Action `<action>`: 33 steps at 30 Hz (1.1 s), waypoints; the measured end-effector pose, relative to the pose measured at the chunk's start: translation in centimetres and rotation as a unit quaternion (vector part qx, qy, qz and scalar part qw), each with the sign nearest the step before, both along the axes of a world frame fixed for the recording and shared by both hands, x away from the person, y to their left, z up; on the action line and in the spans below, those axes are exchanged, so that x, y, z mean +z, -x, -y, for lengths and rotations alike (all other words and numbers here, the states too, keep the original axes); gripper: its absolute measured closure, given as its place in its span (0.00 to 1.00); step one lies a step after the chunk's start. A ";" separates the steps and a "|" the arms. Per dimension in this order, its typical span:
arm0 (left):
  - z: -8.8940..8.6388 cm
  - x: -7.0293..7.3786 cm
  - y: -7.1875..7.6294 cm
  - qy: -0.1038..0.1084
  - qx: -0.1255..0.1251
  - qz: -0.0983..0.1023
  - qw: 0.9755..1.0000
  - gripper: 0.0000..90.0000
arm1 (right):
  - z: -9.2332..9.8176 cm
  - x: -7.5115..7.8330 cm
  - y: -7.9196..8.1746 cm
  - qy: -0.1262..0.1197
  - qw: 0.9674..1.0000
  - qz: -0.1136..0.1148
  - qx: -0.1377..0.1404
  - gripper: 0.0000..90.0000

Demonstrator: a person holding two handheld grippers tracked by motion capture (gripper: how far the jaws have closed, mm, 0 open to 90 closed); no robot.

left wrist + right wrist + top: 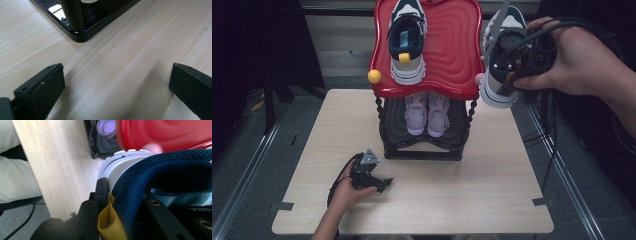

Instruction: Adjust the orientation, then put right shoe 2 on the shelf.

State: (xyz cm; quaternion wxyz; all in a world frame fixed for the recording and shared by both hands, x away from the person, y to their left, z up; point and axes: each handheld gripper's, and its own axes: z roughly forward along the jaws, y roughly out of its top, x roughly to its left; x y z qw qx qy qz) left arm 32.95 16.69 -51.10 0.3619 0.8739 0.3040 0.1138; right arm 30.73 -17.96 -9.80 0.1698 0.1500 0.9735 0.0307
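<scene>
A navy and white shoe (408, 45) with a yellow heel tab lies on the red top shelf (452, 50) of a black rack (422, 150). Its twin (498, 80) hangs in the air just off the shelf's right edge, toe pointing away. My right gripper (512, 70) is shut on that shoe's heel collar. In the right gripper view the jaws of this gripper (127, 202) clamp the navy collar (162, 170) beside the yellow tab (107, 222). My left gripper (382, 184) rests on the table in front of the rack, open (117, 82) with bare wood between its jaws.
A pair of pink shoes (427, 115) stands on the rack's lower shelf. The rack's black base corner (82, 35) lies just ahead of the left gripper. The wooden table (492, 190) has free room at front and right. Metal rails run along both sides on the floor.
</scene>
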 end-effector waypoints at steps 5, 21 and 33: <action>0.0 0.0 0.0 0.000 0.000 0.000 1.000 0.00 | -1.5 1.4 -1.1 -0.004 1.000 0.023 0.007 0.82; 0.0 0.0 0.0 -0.001 -0.001 0.002 1.000 0.00 | -6.1 0.9 -5.2 0.001 0.998 0.056 0.038 0.82; 0.0 0.0 0.0 -0.004 -0.003 0.001 1.000 0.00 | -8.1 -1.0 -7.1 0.014 0.997 0.047 0.053 0.82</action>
